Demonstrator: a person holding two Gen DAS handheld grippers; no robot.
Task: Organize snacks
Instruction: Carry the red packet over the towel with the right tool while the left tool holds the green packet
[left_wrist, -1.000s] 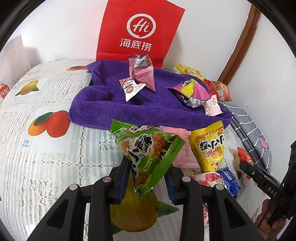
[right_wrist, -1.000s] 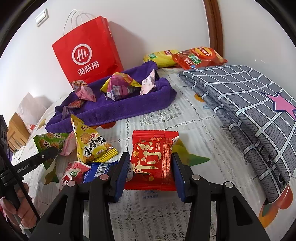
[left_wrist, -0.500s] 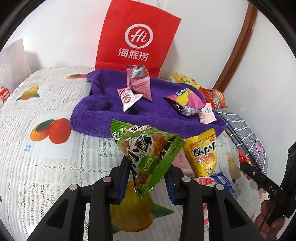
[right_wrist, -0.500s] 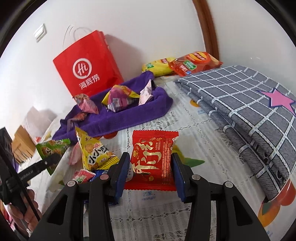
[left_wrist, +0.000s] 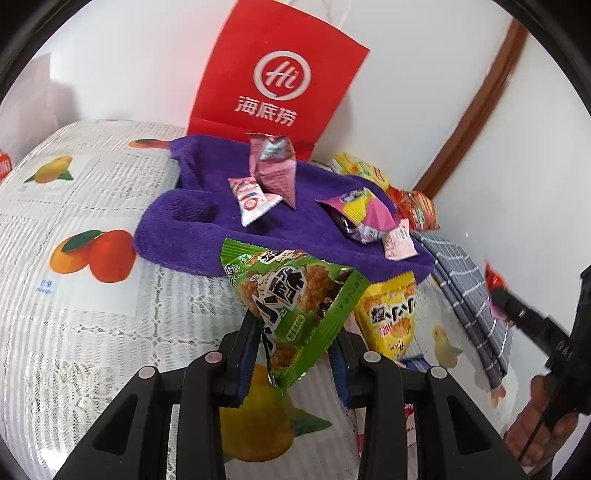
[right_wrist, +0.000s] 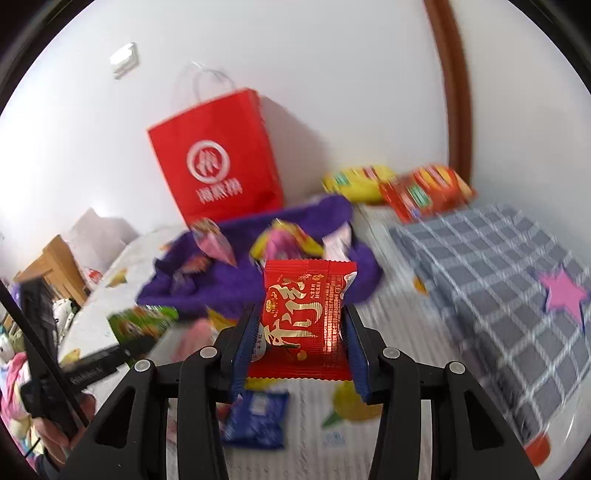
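My left gripper (left_wrist: 295, 347) is shut on a green snack packet (left_wrist: 291, 295) and holds it above the fruit-print tablecloth (left_wrist: 74, 332), in front of a purple towel (left_wrist: 192, 221). The towel carries a pink foil packet (left_wrist: 275, 168), a small white-pink packet (left_wrist: 253, 195) and a pink-yellow packet (left_wrist: 364, 214). My right gripper (right_wrist: 301, 343) is shut on a red snack packet (right_wrist: 304, 317), lifted off the table. A yellow packet (left_wrist: 391, 317) and a blue packet (right_wrist: 256, 417) lie on the cloth. The right gripper also shows in the left wrist view (left_wrist: 524, 317).
A red paper bag (left_wrist: 277, 85) stands against the wall behind the towel. Yellow (right_wrist: 354, 182) and orange (right_wrist: 424, 194) chip bags lie at the back right. A folded grey checked cloth (right_wrist: 498, 280) covers the right side. A wooden door frame (left_wrist: 472, 114) runs up the wall.
My right gripper has lifted the red packet up off the table, with motion blur. My left gripper has moved closer to the purple towel with the green packet in it.
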